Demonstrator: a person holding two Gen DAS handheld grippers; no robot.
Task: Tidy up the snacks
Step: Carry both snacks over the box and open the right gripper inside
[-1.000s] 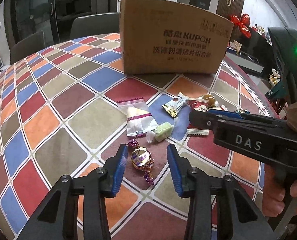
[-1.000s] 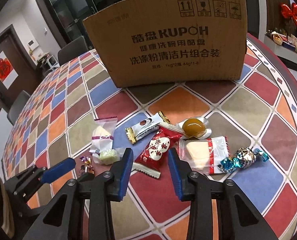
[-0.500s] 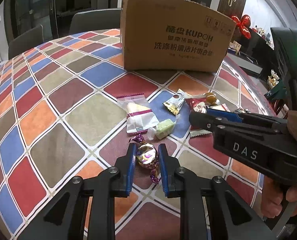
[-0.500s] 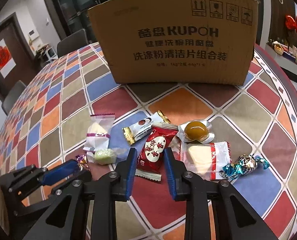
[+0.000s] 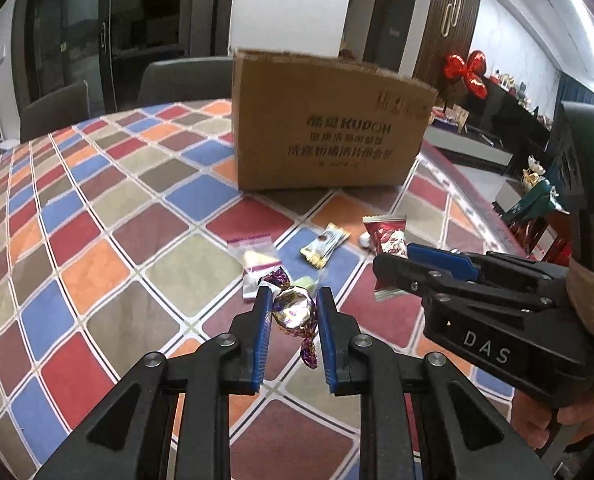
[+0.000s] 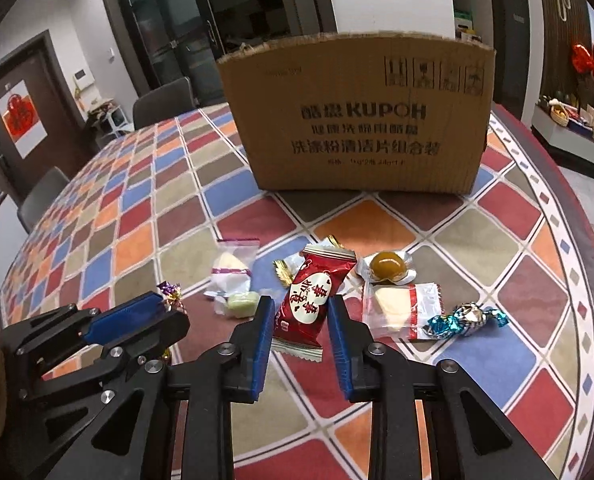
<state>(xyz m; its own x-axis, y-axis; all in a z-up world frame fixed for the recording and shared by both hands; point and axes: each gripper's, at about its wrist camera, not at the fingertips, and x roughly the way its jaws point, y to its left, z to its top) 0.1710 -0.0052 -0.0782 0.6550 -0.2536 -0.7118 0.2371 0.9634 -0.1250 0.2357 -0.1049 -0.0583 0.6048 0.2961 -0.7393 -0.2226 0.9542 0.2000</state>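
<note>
Left gripper [image 5: 290, 312] clamped on purple-gold candy [image 5: 293, 312], right gripper [image 6: 299, 320] clamped on red packet [image 6: 311, 296]; both snacks now lifted off tablecloth [image 6: 477, 240], jaws earlier apart

Grey chairs [image 5: 185, 80], dark glass cabinets [image 6: 169, 28].

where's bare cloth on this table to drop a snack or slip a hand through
Free: the wide stretch of tablecloth left of the pink-striped packet, and the strip between the cardboard box and the table's right rim. Crowded: the cluster from that packet across to the blue foil candy.
</note>
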